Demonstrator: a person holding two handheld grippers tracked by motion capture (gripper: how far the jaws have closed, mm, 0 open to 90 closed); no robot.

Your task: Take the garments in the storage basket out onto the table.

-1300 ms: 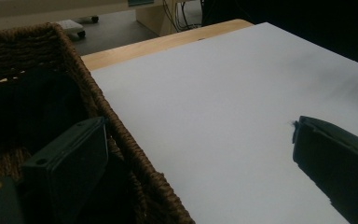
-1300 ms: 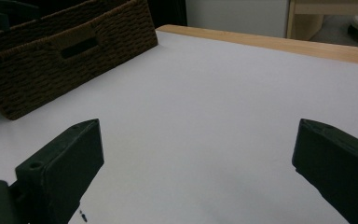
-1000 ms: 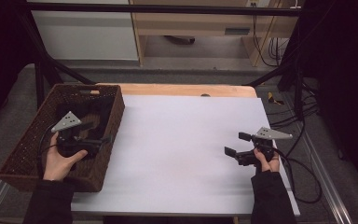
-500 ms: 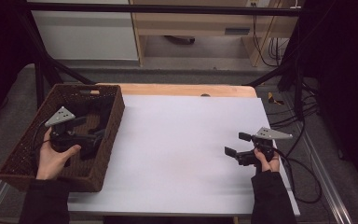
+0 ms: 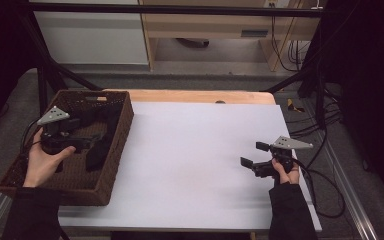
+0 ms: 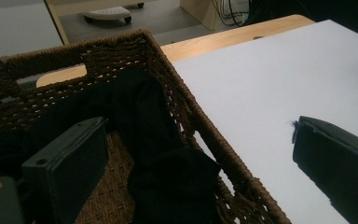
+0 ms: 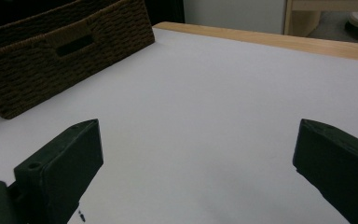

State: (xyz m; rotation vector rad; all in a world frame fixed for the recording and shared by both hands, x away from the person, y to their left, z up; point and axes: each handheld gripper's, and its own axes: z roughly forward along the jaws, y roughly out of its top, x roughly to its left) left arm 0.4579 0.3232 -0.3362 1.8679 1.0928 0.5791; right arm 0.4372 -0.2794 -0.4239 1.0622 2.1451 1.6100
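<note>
A brown wicker basket (image 5: 121, 125) stands on the left part of the white table (image 5: 195, 150). Black cloth (image 6: 163, 154) lies inside it against the right wall, also dark in the high view (image 5: 111, 116). My left gripper (image 5: 87, 140) hovers over the basket's inside, held by a hand at the basket's left. In the left gripper view it (image 6: 200, 177) is open wide above the cloth and the basket rim, holding nothing. My right gripper (image 5: 252, 155) is low over the table's right side, and in the right gripper view it (image 7: 198, 172) is open and empty.
The basket (image 7: 65, 56) has a handle slot in its side wall. A wooden strip (image 5: 195, 96) runs along the table's far edge. Cables (image 5: 325, 125) trail off the right side. A black metal frame (image 5: 40, 75) stands behind the basket.
My left gripper has drifted a little to the left and farther back over the basket. The right gripper has stayed in place, still open.
</note>
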